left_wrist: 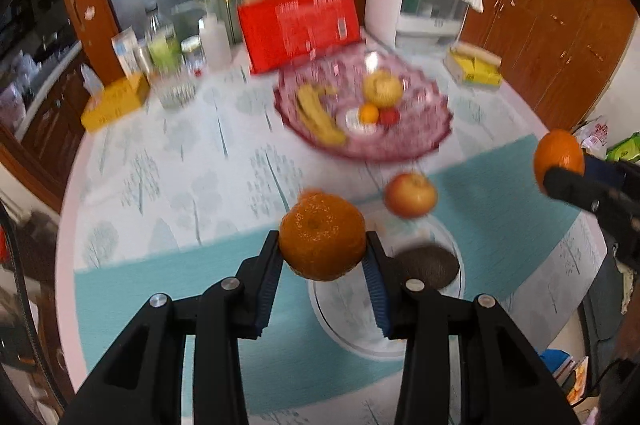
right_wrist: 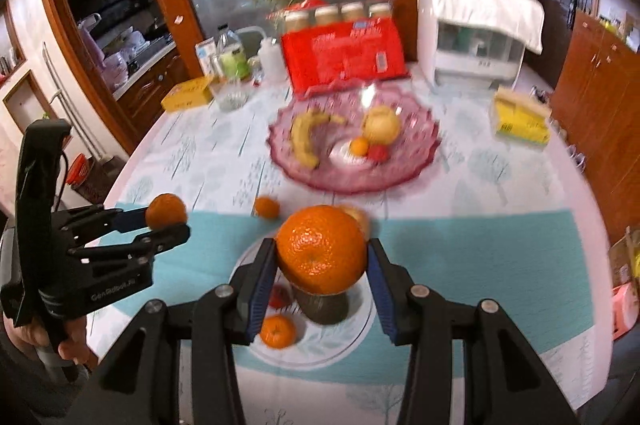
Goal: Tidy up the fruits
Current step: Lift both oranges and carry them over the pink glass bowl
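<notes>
Two oranges are being carried above the surface (right_wrist: 480, 245), one (left_wrist: 322, 240) clamped in the left gripper (left_wrist: 323, 257), one (right_wrist: 321, 249) in the right gripper (right_wrist: 322, 265), fingers narrowly parted around each, and a forward reach over the pink bowl (right_wrist: 420, 161) is being called for next.

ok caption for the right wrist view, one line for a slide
Right gripper holds an orange above the clear plate; left gripper holds a tangerine beside it.
</notes>
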{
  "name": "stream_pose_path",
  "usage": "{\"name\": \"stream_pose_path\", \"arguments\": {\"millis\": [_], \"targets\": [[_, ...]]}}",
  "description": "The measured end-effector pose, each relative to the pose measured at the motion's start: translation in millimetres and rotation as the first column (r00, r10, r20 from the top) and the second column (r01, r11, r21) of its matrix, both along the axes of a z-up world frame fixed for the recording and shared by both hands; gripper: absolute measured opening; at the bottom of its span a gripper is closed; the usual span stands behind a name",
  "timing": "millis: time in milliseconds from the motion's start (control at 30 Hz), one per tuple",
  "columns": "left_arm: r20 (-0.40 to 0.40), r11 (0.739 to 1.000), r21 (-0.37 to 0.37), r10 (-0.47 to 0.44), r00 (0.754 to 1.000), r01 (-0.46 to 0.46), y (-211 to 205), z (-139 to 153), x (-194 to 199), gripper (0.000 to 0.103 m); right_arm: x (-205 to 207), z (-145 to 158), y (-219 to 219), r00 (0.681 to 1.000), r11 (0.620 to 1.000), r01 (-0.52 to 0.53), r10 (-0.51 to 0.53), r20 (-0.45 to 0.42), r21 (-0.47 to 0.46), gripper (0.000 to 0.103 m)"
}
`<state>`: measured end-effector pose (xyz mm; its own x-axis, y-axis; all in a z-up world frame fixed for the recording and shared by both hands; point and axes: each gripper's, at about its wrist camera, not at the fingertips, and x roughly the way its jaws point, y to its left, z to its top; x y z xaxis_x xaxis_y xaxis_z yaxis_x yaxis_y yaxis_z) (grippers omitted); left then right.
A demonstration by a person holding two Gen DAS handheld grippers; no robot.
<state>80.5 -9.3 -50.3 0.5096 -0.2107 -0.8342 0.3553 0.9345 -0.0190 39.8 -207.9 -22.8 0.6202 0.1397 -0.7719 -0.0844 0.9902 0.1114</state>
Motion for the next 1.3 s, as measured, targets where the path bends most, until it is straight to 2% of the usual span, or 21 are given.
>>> {"name": "stream_pose_path", "arguments": {"millis": [267,400,500,600,767,967,1133,1300], "targets": [[0.149,1.0,-0.009,-0.004,0.989,0.006,9,74,48,0.039,42,88,-14,0.988,0.997,0.068,-0.064,0.143,-0.021,0.045],[0.211,1.0,-0.009,0.01,0.977,-0.008,9,102,70,0.039,74,128,-19,0.975,0.995,0.09,-0.078,0.207,-0.05,0.045],[0.227,0.999,-0.027,0.022,0.974,-0.017,4,116,88,0.039,100,141,-23,0.973,0.993,0.11,-0.098,0.207,-0.046,0.045],[0.218,0.999,-0.043,0.026,0.976,-0.017,-7,121,112,0.039,131,137,-29,0.979,0.991,0.127,-0.119,0.163,-0.039,0.045],[0.188,0.999,-0.041,0.033,0.982,-0.025,-35,101,149,0.039,181,88,-35,0.993,0.992,0.116,-0.115,0.028,-0.056,0.045],[0.079,0.994,0.024,0.106,0.991,-0.109,-68,34,192,0.039,216,5,-33,0.994,0.994,0.008,-0.019,-0.103,-0.107,0.045],[-0.019,0.987,0.074,0.146,0.989,-0.145,-93,-34,217,0.039,234,-73,-35,0.972,0.989,-0.089,0.06,-0.228,-0.12,0.045],[-0.074,0.981,0.124,0.156,0.985,-0.146,-113,-83,228,0.039,239,-134,-35,0.939,0.983,-0.159,0.122,-0.321,-0.091,0.045]]}}
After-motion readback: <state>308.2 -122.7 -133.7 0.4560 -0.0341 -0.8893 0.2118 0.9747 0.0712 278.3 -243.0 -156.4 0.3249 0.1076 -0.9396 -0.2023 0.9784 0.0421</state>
